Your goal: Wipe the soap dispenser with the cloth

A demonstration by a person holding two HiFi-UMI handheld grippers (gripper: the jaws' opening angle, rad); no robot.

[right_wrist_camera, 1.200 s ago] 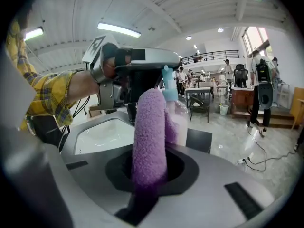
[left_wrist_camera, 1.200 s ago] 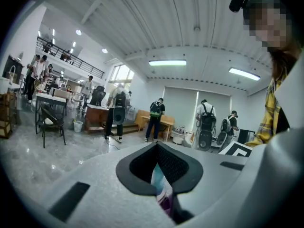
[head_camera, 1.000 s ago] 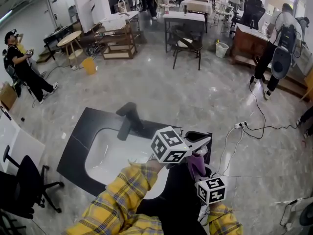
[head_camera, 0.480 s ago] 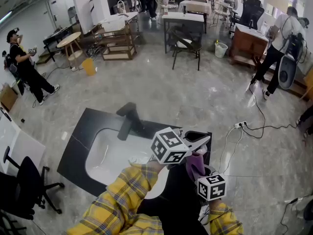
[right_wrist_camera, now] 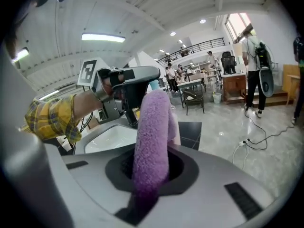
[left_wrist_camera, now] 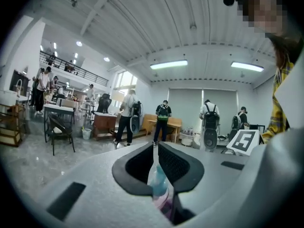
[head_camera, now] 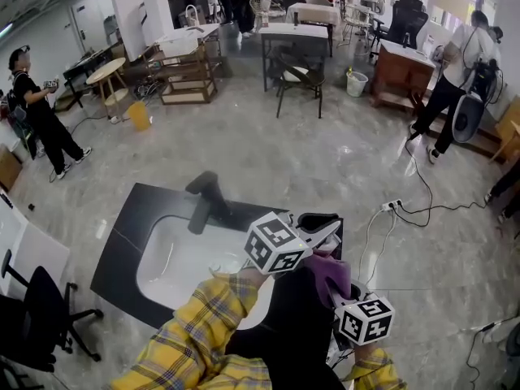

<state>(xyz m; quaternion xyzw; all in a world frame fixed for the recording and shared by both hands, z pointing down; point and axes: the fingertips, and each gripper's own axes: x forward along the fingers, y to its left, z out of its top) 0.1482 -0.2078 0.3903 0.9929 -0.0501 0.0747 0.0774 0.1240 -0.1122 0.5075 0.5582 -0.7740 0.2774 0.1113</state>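
My left gripper (head_camera: 327,228) is held over the right end of the black counter, shut on the top of the soap dispenser (left_wrist_camera: 157,182). Its teal pump and clear body show between the jaws in the left gripper view. A fluffy purple cloth (right_wrist_camera: 152,137) stands up out of my right gripper (right_wrist_camera: 152,169), which is shut on it. The cloth (head_camera: 329,273) lies against the dispenser's pinkish body (right_wrist_camera: 175,126), just under the left gripper (right_wrist_camera: 151,78). In the head view my right gripper (head_camera: 338,296) sits right and nearer, and the cloth hides most of the dispenser.
A white basin (head_camera: 183,258) is set in the black counter (head_camera: 130,226), with a black faucet (head_camera: 207,197) at its far edge. A power strip and cables (head_camera: 392,207) lie on the floor to the right. A black office chair (head_camera: 32,307) stands at left. People, tables and chairs are farther off.
My right gripper has shifted a little to the right and up with the purple cloth, and rolled slightly. The left gripper stays in place on the dispenser.
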